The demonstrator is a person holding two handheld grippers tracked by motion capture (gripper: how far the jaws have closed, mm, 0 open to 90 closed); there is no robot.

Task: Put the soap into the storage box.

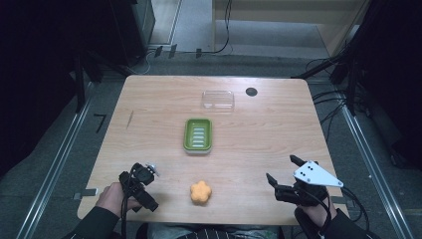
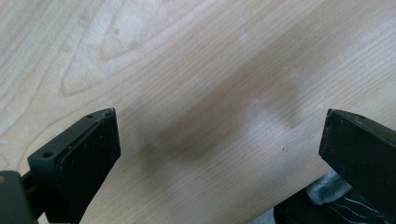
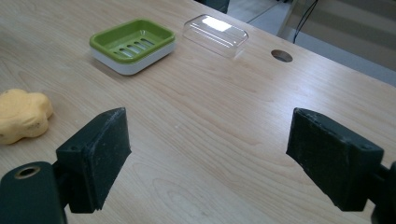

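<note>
An orange flower-shaped sponge (image 1: pixel 200 192) lies near the table's front edge, between the two hands; it also sits at the left edge of the right gripper view (image 3: pixel 22 115). A green soap dish (image 1: pixel 198 135) on a white base rests at the table's middle (image 3: pixel 133 44). A clear plastic lid (image 1: pixel 218 99) lies behind it (image 3: pixel 215 34). My left gripper (image 1: pixel 142 177) is open at the front left, pointing down at bare wood (image 2: pixel 219 140). My right gripper (image 1: pixel 281 170) is open at the front right with nothing between its jaws (image 3: pixel 208 140).
A round cable hole (image 1: pixel 251 91) is set in the wooden table (image 1: pixel 278 134) near its far edge, right of the lid. Cables and dark stands surround the table on the floor. Bare wood lies between the sponge and each gripper.
</note>
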